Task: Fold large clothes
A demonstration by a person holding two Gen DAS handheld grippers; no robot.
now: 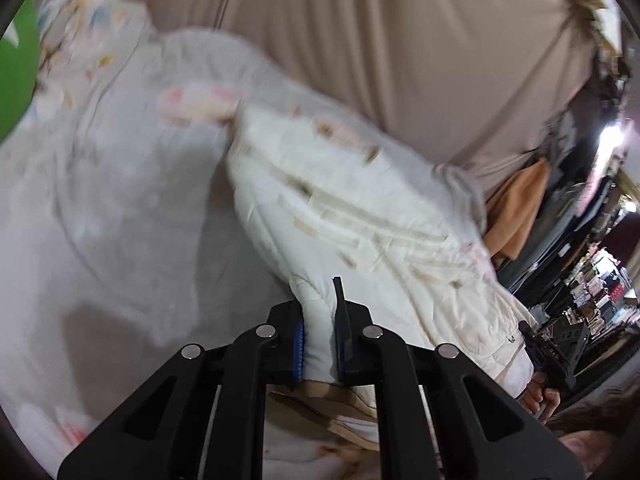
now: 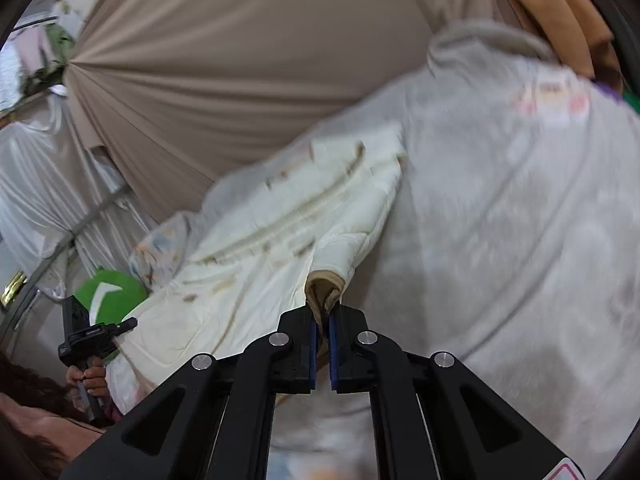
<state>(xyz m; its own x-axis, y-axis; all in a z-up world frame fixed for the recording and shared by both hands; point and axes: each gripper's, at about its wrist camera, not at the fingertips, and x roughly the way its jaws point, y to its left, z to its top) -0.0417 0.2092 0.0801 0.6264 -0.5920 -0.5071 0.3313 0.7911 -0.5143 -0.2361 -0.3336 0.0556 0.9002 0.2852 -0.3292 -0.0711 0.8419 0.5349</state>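
Observation:
A cream quilted jacket [image 1: 344, 200] with tan stripes is held up between both grippers over a pale grey printed sheet [image 1: 120, 184]. My left gripper [image 1: 320, 312] is shut on a cream fold of the jacket. My right gripper [image 2: 322, 316] is shut on the jacket's tan-lined cuff [image 2: 324, 286]; the jacket [image 2: 280, 232] stretches away to the left there. The right gripper [image 1: 548, 352] and its hand show at the right edge of the left wrist view. The left gripper [image 2: 88, 336] shows at the lower left of the right wrist view.
A beige draped cloth [image 1: 380, 40] hangs behind. A green object [image 1: 16, 64] sits at the left, also in the right wrist view [image 2: 112, 296]. An orange-brown garment [image 1: 516, 208] hangs at the right. Shelves of goods [image 1: 592, 280] are far right.

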